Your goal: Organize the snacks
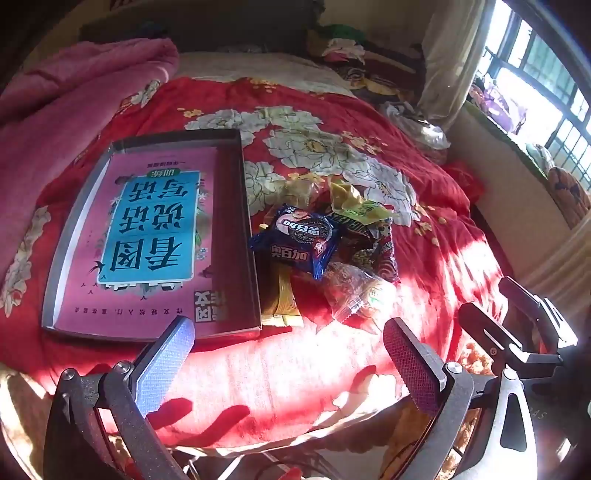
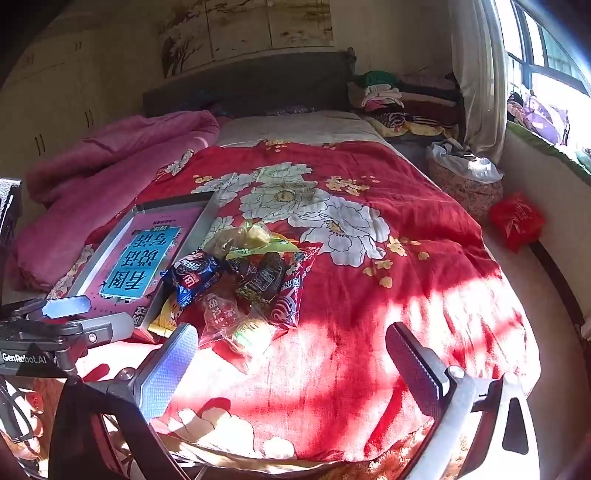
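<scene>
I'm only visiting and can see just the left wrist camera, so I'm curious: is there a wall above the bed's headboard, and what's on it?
Observer: Yes. In the right wrist view a row of pale panels painted with dark tree branches runs above the headboard.
Operator: Anything on the floor by the window?
Observer: A red plastic bag sits beside the bed, below the sill.
Operator: Is any red snack packet in the pile?
Observer: Yes, a red packet lies at the pile's right edge, on the red floral quilt.
</scene>
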